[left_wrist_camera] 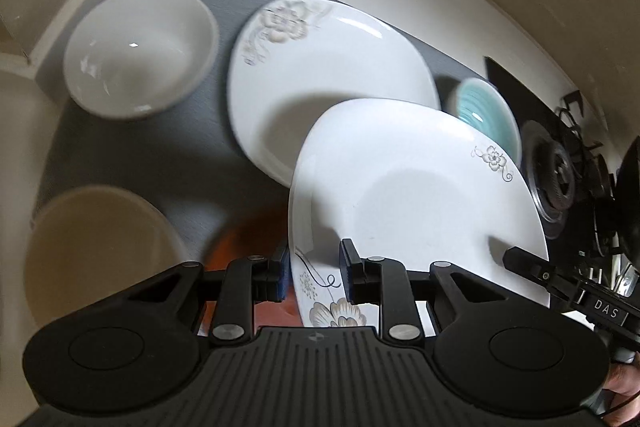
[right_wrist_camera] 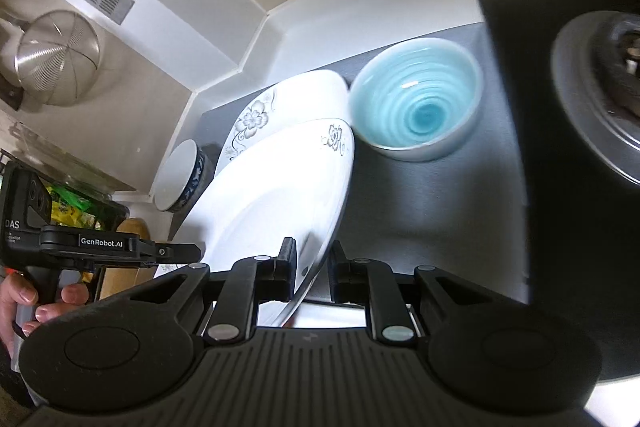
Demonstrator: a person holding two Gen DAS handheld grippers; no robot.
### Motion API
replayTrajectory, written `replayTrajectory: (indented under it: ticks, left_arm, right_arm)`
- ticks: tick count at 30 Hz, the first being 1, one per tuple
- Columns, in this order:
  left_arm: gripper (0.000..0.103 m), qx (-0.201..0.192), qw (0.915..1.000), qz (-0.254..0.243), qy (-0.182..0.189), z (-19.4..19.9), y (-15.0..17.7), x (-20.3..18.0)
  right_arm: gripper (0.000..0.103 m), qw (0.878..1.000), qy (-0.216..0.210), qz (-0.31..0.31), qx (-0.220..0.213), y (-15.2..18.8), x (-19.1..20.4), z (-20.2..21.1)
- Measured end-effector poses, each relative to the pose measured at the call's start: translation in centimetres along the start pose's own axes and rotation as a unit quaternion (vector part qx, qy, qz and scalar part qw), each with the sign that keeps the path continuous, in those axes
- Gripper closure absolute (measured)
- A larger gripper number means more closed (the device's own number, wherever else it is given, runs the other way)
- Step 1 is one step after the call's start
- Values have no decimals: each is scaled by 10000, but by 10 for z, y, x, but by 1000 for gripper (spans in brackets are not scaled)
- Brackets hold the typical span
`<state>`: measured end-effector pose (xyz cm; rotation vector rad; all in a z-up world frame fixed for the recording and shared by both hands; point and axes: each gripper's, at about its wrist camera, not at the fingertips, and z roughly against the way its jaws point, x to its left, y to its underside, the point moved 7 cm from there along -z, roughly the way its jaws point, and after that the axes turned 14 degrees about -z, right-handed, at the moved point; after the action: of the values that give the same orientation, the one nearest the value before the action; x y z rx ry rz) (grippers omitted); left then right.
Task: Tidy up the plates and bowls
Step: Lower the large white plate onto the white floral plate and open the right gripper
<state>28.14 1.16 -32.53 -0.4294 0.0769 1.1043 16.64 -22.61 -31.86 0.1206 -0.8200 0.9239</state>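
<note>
A white floral plate (left_wrist_camera: 416, 203) is held tilted above the grey mat, with both grippers clamped on its rim. My left gripper (left_wrist_camera: 314, 273) is shut on its near edge. My right gripper (right_wrist_camera: 313, 269) is shut on the opposite edge of the same plate (right_wrist_camera: 272, 203). A second floral plate (left_wrist_camera: 320, 67) lies flat on the mat behind it and also shows in the right wrist view (right_wrist_camera: 288, 95). A white bowl (left_wrist_camera: 138, 51) sits at the far left. A turquoise bowl (right_wrist_camera: 416, 99) stands to the right of the plates, partly hidden in the left wrist view (left_wrist_camera: 486, 115).
A beige bowl (left_wrist_camera: 96, 251) sits near left, and something orange-brown (left_wrist_camera: 256, 235) lies under the held plate. A blue-patterned bowl (right_wrist_camera: 182, 177) stands by the wall. A black gas stove (right_wrist_camera: 584, 107) with a burner (left_wrist_camera: 554, 175) borders the grey mat (right_wrist_camera: 432, 211). A metal strainer (right_wrist_camera: 56, 57) hangs up left.
</note>
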Motion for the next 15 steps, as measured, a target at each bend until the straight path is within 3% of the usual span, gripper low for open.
replayTrajectory:
  ticks: [7,15]
  left_arm:
    - [75,112,9997,-220,26,-10,-21,39]
    - [73,180,9981,-592,-56,-24,-40,49]
  right_arm:
    - [86,9998,195,-29,-46,1,19,-38]
    - [86,9986,436,-239,-167,-2,23,-59]
